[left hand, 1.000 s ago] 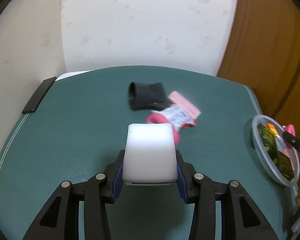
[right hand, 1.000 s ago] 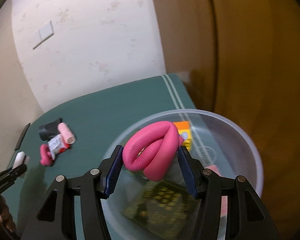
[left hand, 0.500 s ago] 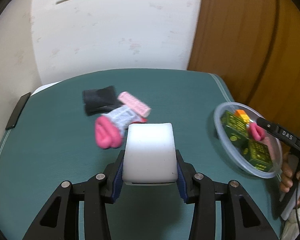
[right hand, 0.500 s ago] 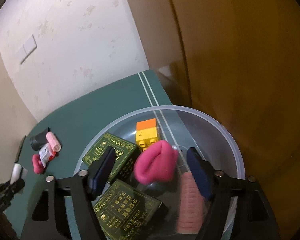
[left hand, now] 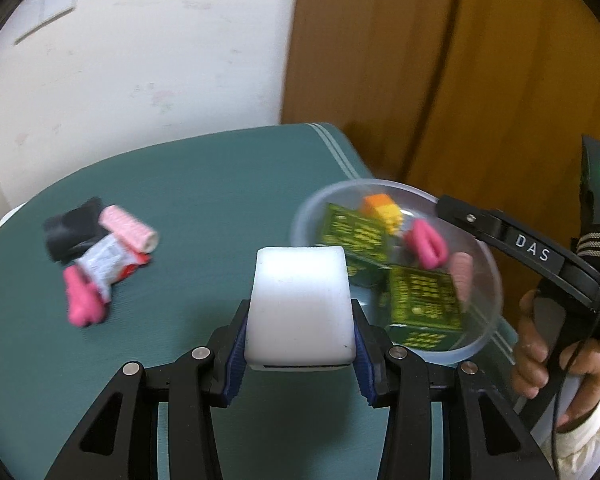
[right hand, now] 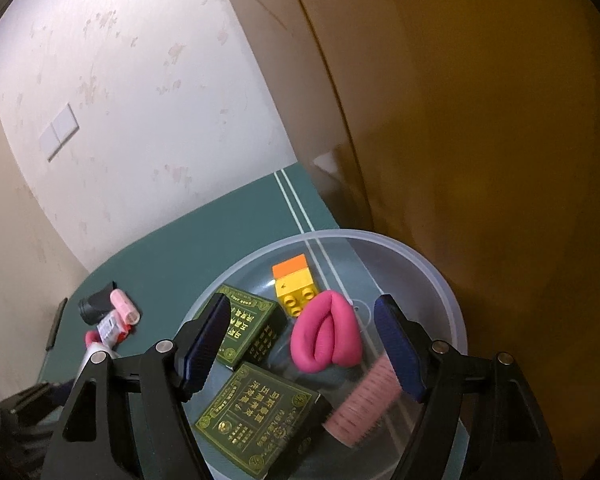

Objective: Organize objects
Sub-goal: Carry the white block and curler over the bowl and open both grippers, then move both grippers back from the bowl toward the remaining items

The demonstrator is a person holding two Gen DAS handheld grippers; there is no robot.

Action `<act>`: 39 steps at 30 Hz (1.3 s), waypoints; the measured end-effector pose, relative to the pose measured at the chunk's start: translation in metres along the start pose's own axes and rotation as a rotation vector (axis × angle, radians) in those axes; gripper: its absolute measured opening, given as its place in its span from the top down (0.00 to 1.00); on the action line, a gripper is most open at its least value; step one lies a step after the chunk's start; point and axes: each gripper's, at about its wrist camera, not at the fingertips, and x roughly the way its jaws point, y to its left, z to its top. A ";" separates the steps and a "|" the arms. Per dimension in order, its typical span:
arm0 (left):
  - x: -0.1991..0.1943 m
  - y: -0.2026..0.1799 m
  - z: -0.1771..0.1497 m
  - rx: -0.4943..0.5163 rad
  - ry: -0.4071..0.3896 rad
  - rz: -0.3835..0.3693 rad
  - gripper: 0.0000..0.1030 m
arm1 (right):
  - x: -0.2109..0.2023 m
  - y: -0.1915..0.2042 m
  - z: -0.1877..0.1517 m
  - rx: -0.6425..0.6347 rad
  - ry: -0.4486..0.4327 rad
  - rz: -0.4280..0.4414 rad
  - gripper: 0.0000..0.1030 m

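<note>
My left gripper point(left hand: 300, 334) is shut on a white rounded block point(left hand: 300, 304) and hangs over the green mat just left of the clear plastic bowl point(left hand: 494, 276). My right gripper point(right hand: 306, 344) stands open above that clear bowl point(right hand: 444, 280), nothing between its pads. In the bowl lie a folded pink foam roll point(right hand: 326, 338), a yellow and orange toy brick point(right hand: 296, 284), two green printed boxes point(right hand: 246, 328) and a pale pink hair roller point(right hand: 364, 398). Out on the mat, a small pile holds a black roll point(left hand: 70, 228), a pink roller point(left hand: 128, 228), a white sachet point(left hand: 102, 262) and a pink foam piece point(left hand: 82, 300).
A brown wooden door point(left hand: 460, 80) stands right behind the bowl at the mat's right edge. A wallpapered wall point(left hand: 140, 60) runs behind the mat. A hand point(left hand: 540, 344) holds the right gripper at the lower right of the left wrist view. A dark flat device point(right hand: 56, 328) lies at the mat's far left edge.
The right gripper opened and dropped the pink foam roll into the bowl. The left gripper carried the white block rightward, toward the bowl, leaving the pile behind on the left.
</note>
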 end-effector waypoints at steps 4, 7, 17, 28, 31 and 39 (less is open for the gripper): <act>0.012 -0.015 0.005 0.031 0.016 -0.030 0.54 | -0.004 -0.002 0.001 0.014 -0.010 0.011 0.27; 0.018 -0.027 0.008 0.059 0.021 -0.050 0.53 | -0.007 -0.002 0.002 0.014 -0.023 0.012 0.27; 0.024 -0.021 0.008 0.025 0.019 -0.087 0.24 | -0.010 0.000 0.002 0.001 -0.026 0.015 0.27; 0.022 -0.005 -0.003 0.011 0.003 0.006 0.20 | -0.010 0.005 -0.001 -0.016 -0.022 0.022 0.27; 0.037 -0.001 -0.002 0.014 0.016 0.029 0.20 | -0.010 0.005 -0.002 -0.017 -0.023 0.023 0.27; 0.053 0.014 0.000 -0.019 0.046 0.054 0.20 | -0.010 0.007 -0.002 -0.018 -0.024 0.026 0.27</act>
